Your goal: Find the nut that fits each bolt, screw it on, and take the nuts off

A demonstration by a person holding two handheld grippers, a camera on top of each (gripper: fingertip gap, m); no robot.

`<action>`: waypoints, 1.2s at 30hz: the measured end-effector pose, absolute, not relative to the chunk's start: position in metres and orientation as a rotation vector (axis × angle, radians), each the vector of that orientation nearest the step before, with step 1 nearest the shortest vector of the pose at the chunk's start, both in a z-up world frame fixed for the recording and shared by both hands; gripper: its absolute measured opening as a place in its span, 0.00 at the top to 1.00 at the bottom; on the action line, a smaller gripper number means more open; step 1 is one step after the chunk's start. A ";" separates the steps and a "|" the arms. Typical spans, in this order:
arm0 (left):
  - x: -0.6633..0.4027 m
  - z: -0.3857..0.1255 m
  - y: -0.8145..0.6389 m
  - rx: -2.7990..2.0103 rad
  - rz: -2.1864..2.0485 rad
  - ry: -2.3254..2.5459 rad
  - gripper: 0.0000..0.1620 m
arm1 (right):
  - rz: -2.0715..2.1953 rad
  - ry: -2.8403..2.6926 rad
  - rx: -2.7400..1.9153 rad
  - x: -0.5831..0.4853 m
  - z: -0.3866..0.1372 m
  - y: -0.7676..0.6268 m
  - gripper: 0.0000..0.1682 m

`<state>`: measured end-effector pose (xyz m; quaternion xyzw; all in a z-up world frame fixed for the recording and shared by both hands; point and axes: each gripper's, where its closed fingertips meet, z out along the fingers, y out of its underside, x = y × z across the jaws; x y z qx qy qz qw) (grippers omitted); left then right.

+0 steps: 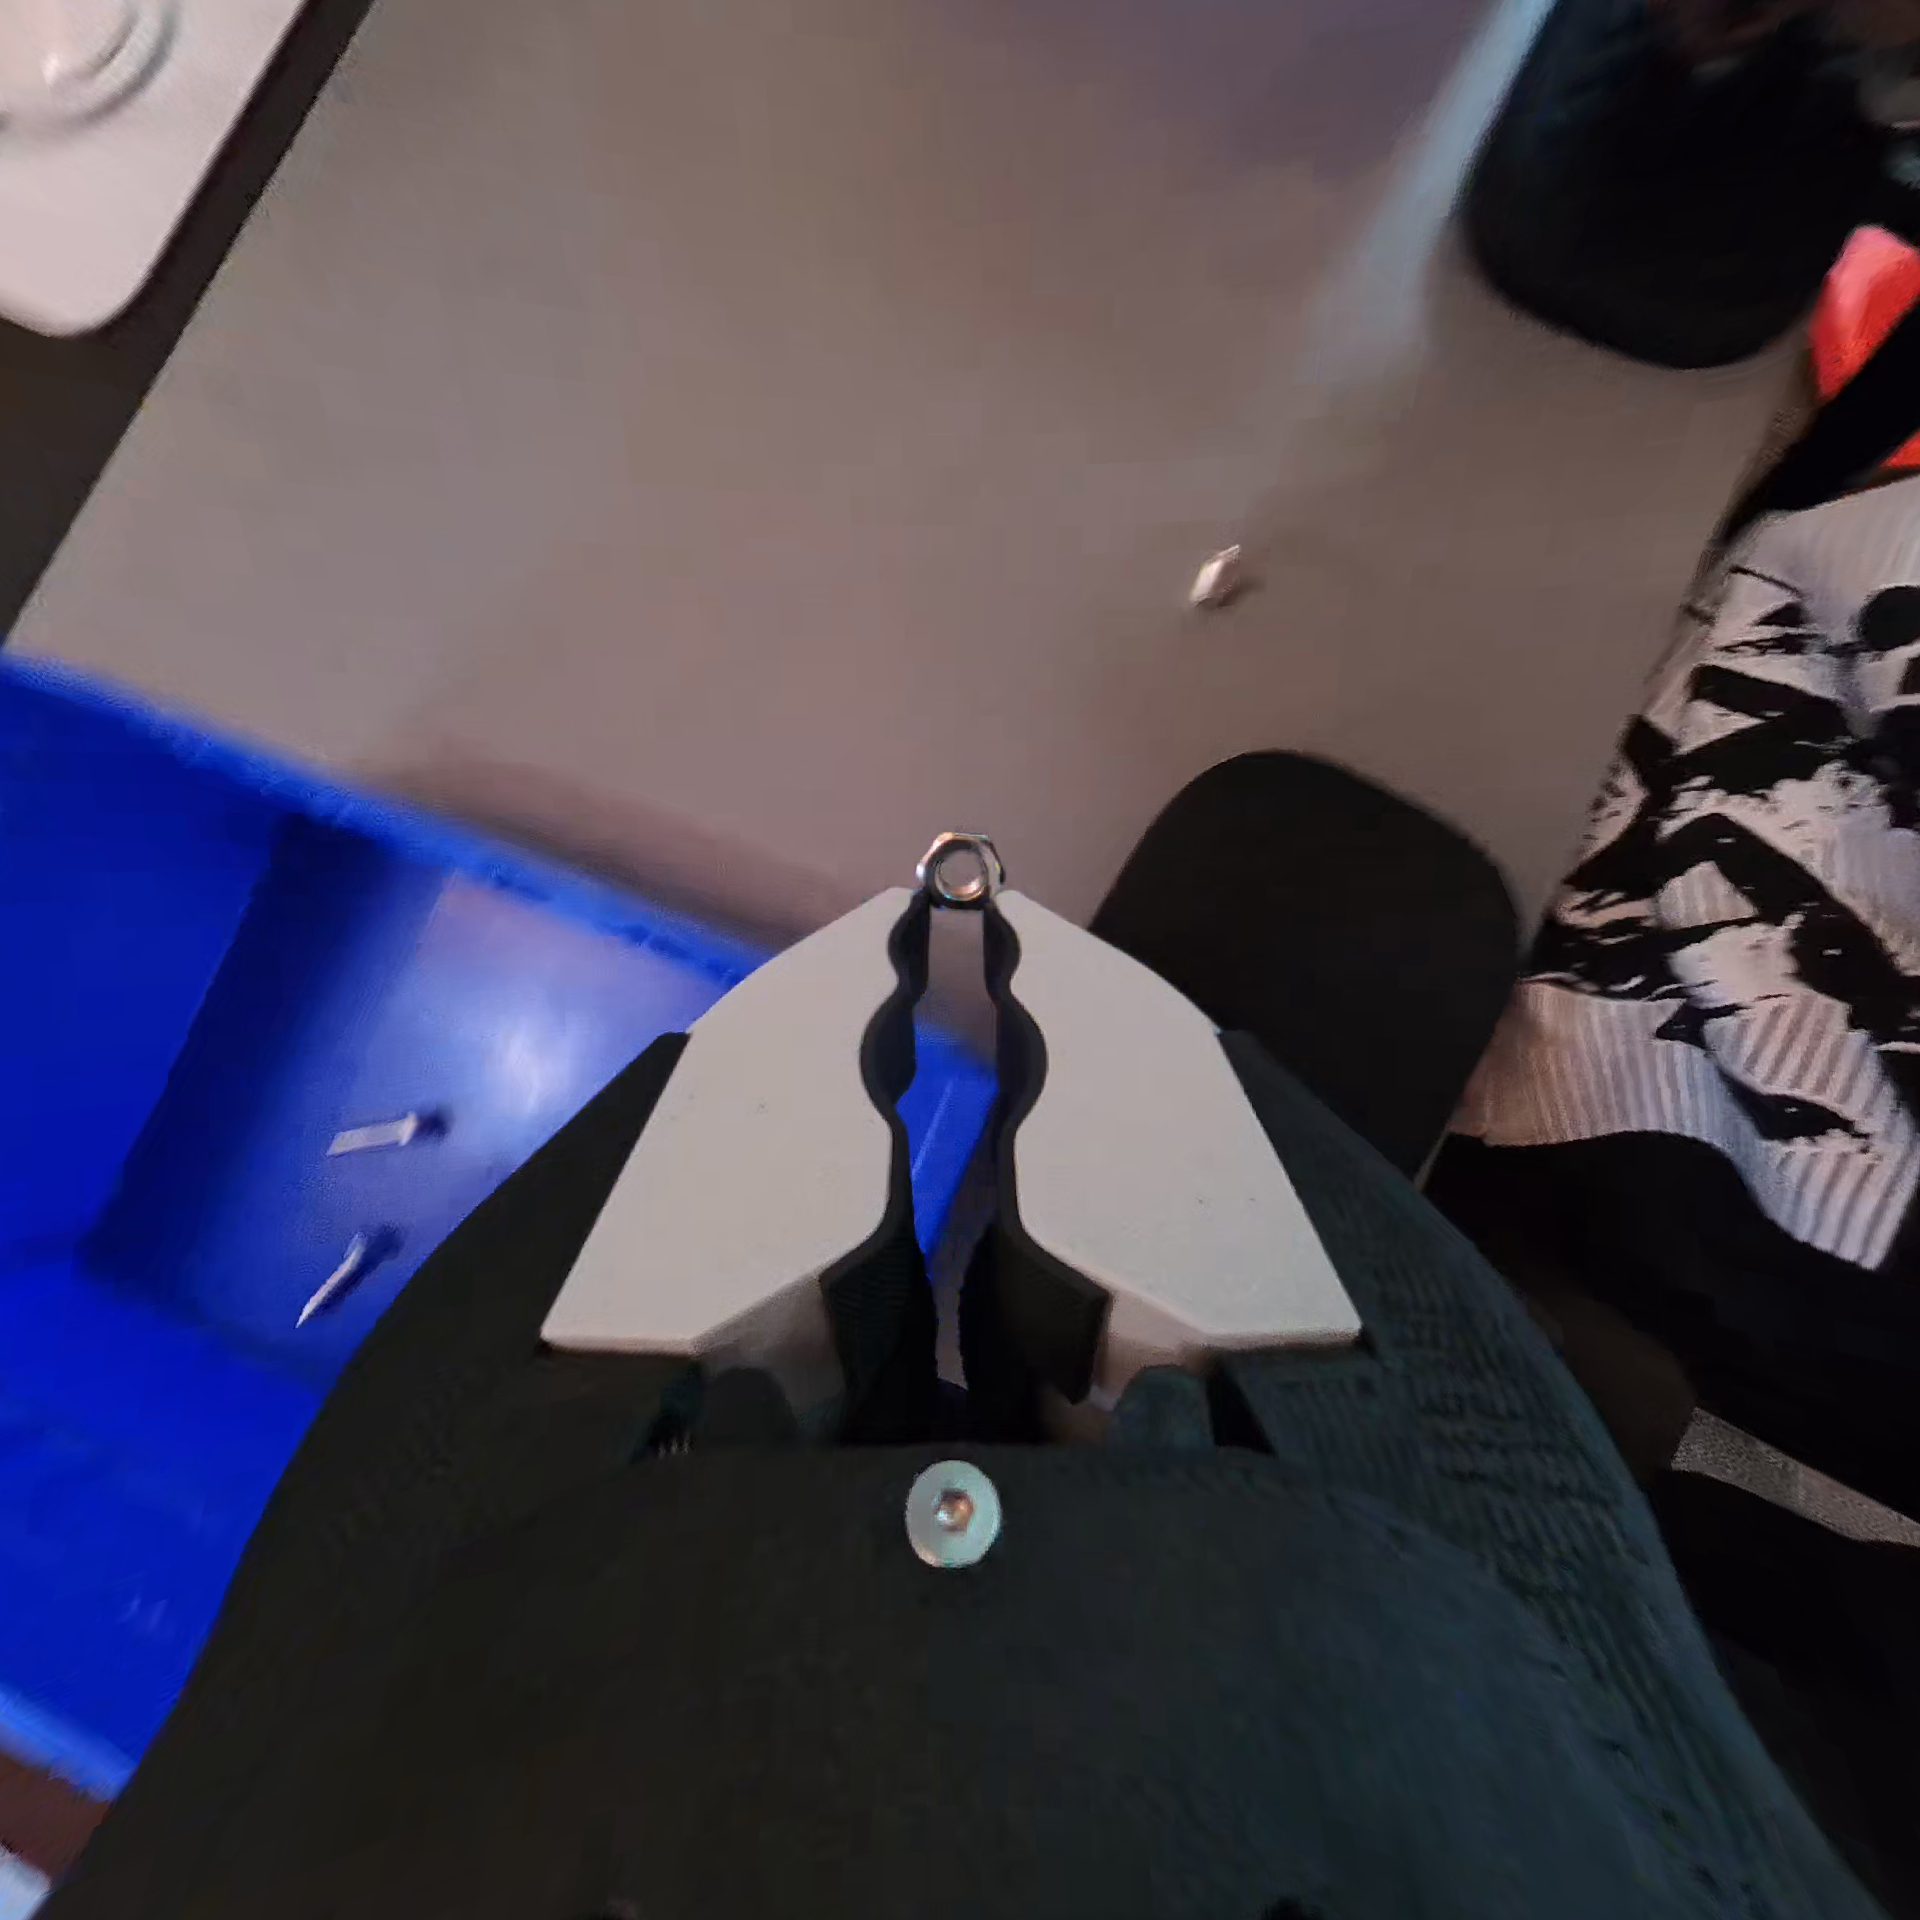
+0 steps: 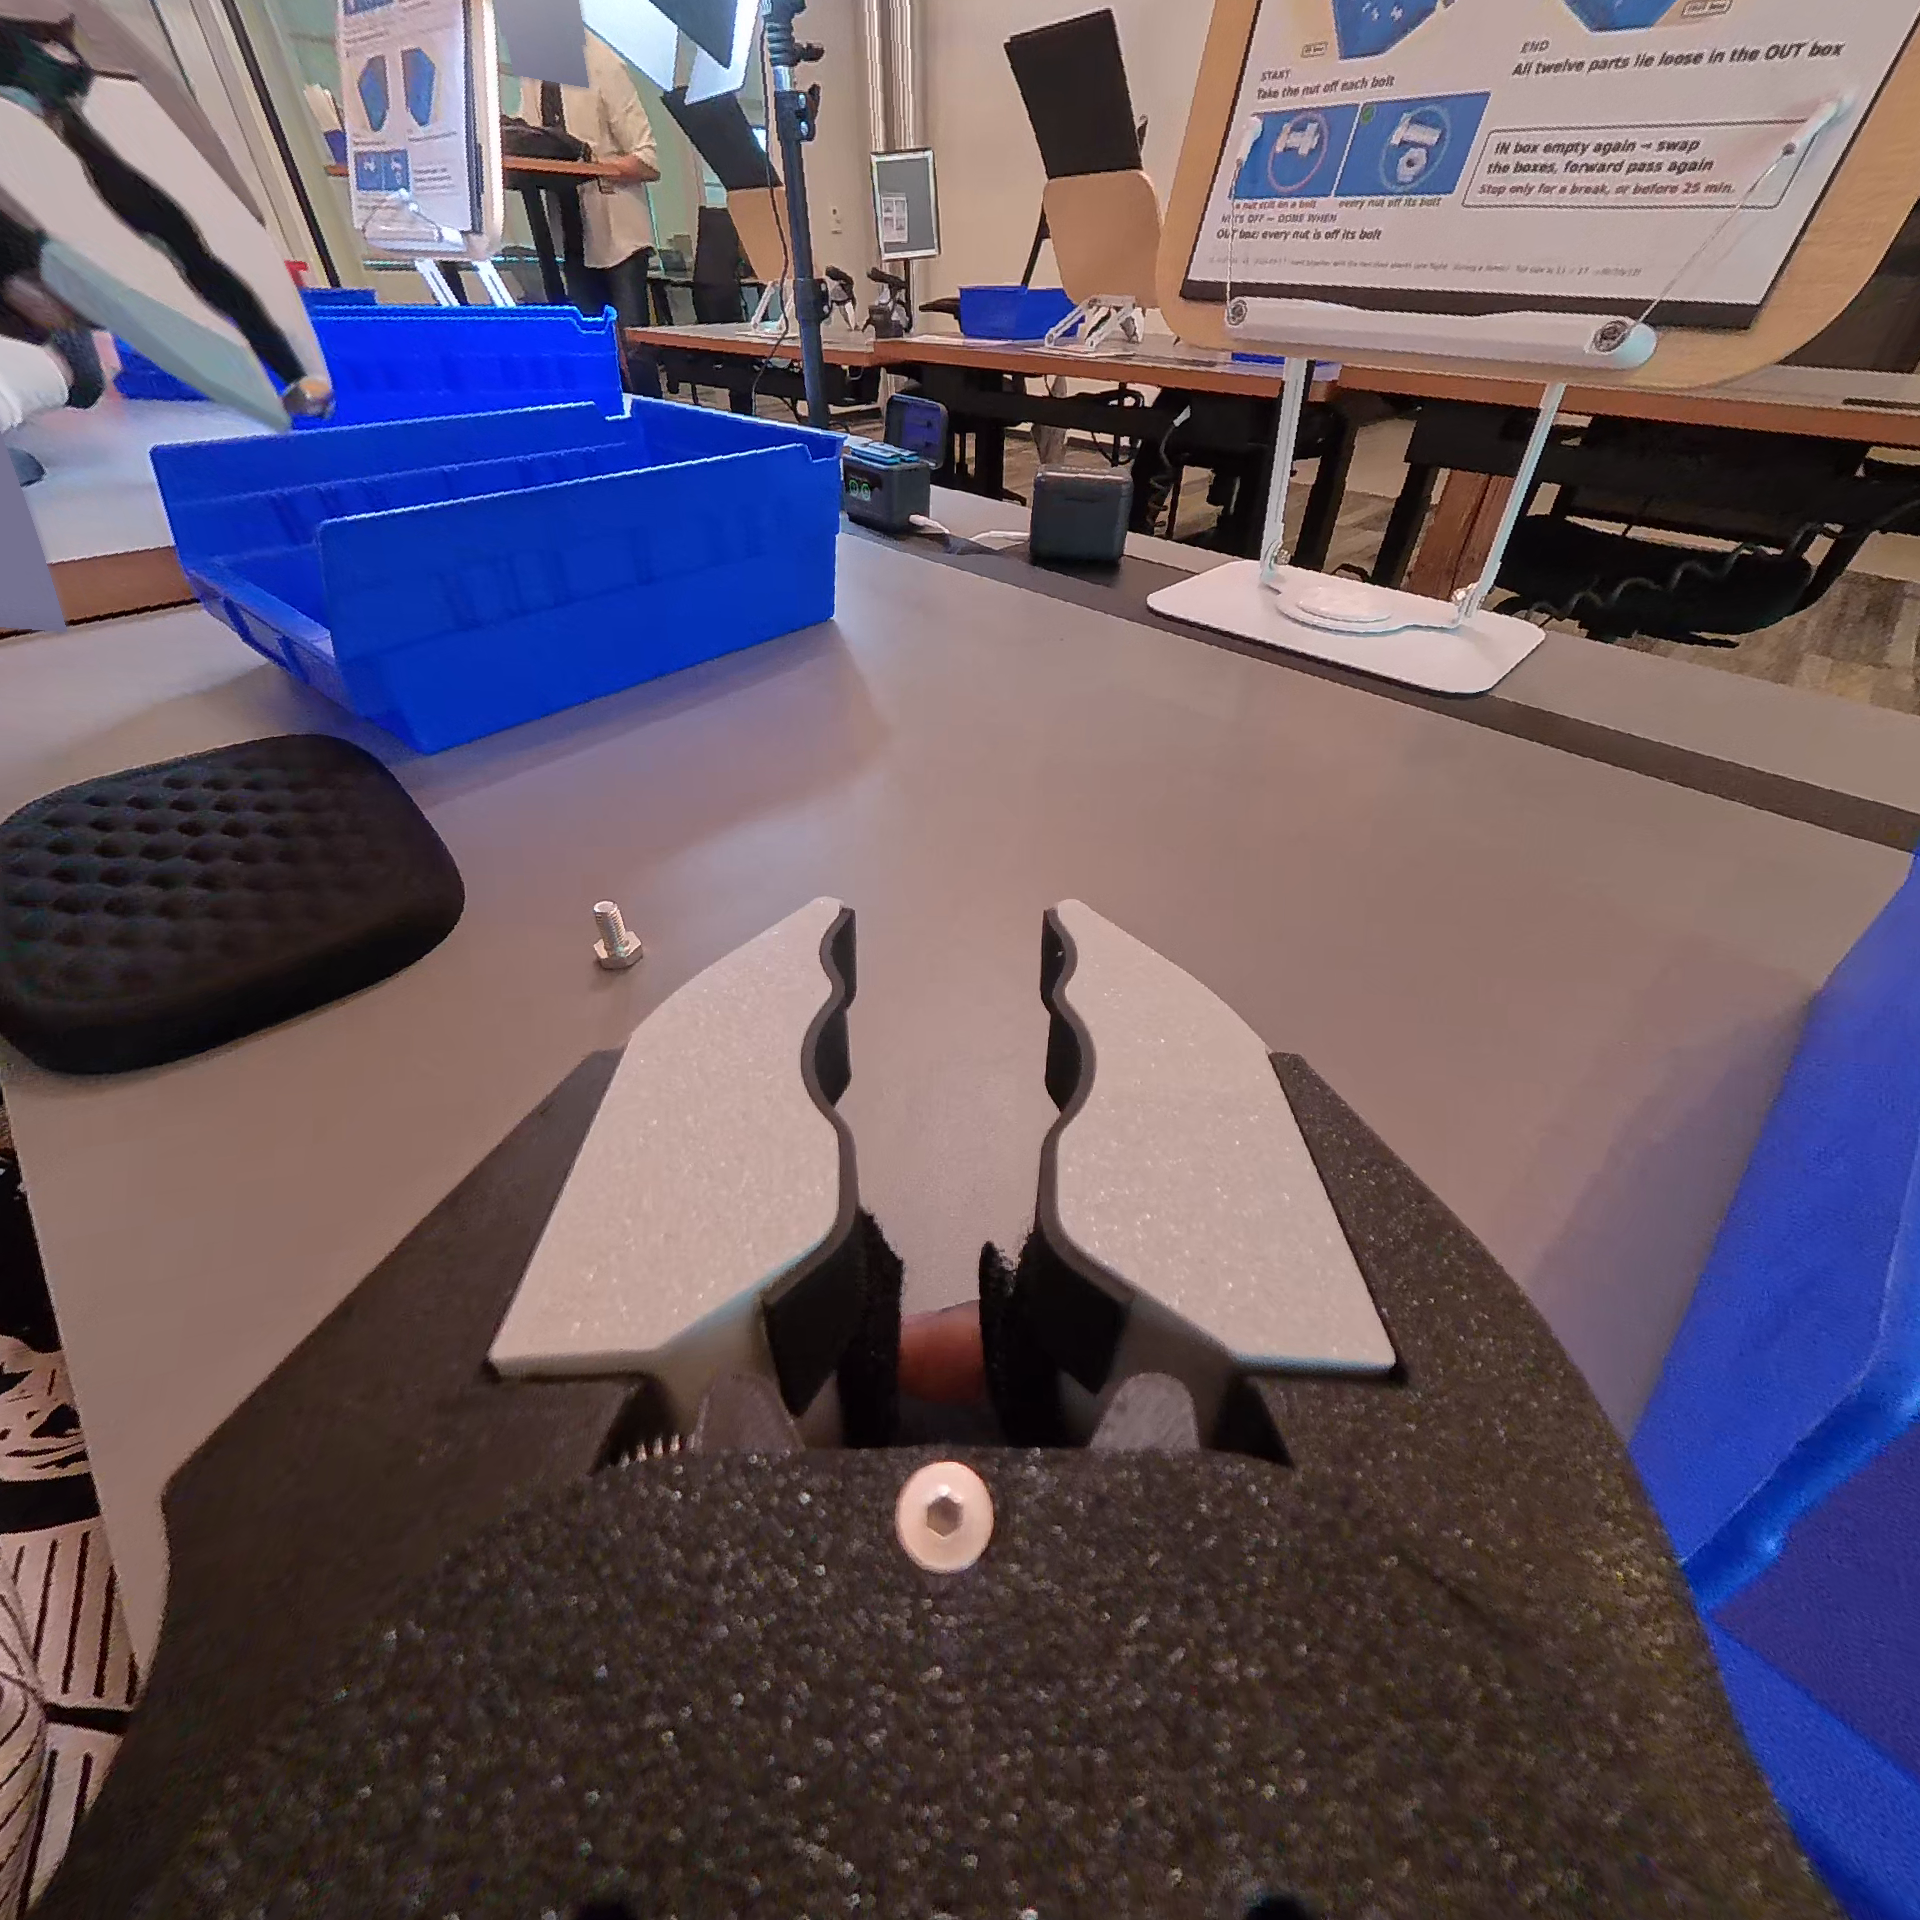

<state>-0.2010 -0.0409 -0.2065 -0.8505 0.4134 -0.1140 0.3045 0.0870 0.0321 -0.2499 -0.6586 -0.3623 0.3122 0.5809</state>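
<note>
My left gripper (image 1: 958, 896) is shut on a small silver hex nut (image 1: 958, 871) at its fingertips, held in the air above the near edge of a blue bin (image 1: 156, 1039). It also shows far off in the right wrist view (image 2: 301, 395), over the blue bin (image 2: 520, 561). Two bolts (image 1: 384, 1135) (image 1: 348, 1270) lie in the bin. A short silver bolt (image 2: 615, 937) stands head down on the grey table (image 2: 1143, 790); it also shows in the left wrist view (image 1: 1216, 577). My right gripper (image 2: 948, 925) is open and empty, low over the table, right of that bolt.
A black perforated pad (image 2: 197, 883) lies left of the bolt, also seen in the left wrist view (image 1: 1309, 935). A second blue bin's wall (image 2: 1808, 1299) is at the right. An instruction board on a white stand (image 2: 1351, 623) stands at the back right. A person's patterned garment (image 1: 1745, 883) is by the table edge. There is about 30 cm between the tips of the two grippers. From my right tips it is roughly 15 cm to the short silver bolt (image 2: 615, 937); from my left, 20 cm.
</note>
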 end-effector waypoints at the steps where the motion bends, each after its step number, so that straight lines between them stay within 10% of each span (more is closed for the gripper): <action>1: -0.183 -0.209 -0.044 -2.231 -0.324 1.148 0.94 | 0.729 -0.846 -1.538 0.087 -0.250 0.032 0.80; 19: -0.024 -0.338 -0.062 -2.329 -0.409 1.569 0.94 | 0.741 -0.841 -1.518 0.088 -0.247 0.031 0.80; 36: -0.032 -0.294 -0.037 -2.062 -0.656 1.114 0.76 | 0.734 -1.150 -1.632 0.047 -0.272 0.011 0.80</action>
